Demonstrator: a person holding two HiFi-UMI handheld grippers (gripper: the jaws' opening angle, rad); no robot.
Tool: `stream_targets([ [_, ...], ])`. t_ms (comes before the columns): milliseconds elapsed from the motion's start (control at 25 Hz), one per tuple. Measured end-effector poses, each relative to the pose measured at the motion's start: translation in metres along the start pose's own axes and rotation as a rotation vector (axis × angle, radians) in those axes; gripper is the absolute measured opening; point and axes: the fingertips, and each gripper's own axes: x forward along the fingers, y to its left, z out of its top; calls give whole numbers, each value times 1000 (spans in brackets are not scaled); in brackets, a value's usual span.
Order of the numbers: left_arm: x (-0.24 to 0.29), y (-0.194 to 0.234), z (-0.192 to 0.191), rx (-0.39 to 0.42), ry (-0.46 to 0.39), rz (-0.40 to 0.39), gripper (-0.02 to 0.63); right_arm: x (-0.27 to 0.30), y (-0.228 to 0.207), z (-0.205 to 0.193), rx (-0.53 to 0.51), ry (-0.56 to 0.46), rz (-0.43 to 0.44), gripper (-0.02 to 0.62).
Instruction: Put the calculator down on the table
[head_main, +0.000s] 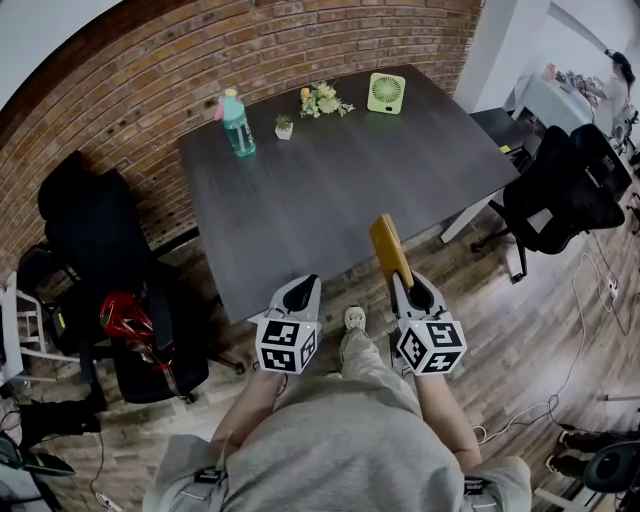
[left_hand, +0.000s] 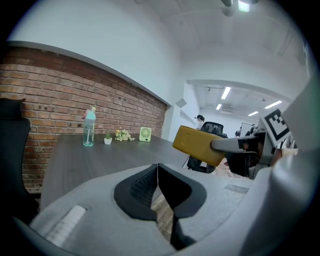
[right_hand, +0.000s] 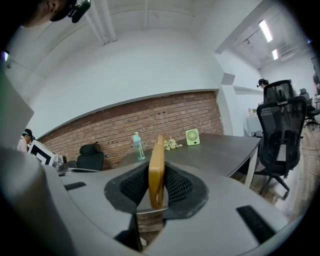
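Observation:
My right gripper is shut on a yellow calculator, which stands on edge and sticks forward over the near edge of the dark table. In the right gripper view the calculator sits upright between the two black pads. From the left gripper view the calculator hangs in the air to the right, above the table corner. My left gripper is just short of the table's near edge, its jaws closed together with nothing between them.
At the table's far side stand a teal bottle, a small potted plant, a bunch of flowers and a green desk fan. Black office chairs stand at the left and right.

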Motion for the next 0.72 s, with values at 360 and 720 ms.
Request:
stream_targets([
  [360,36,15,6,-1,13,36,18,44,-21,6,3,10,32,83],
  [720,82,33,30,-13,14,71,18,99,-45,26,0,36,68,83],
])
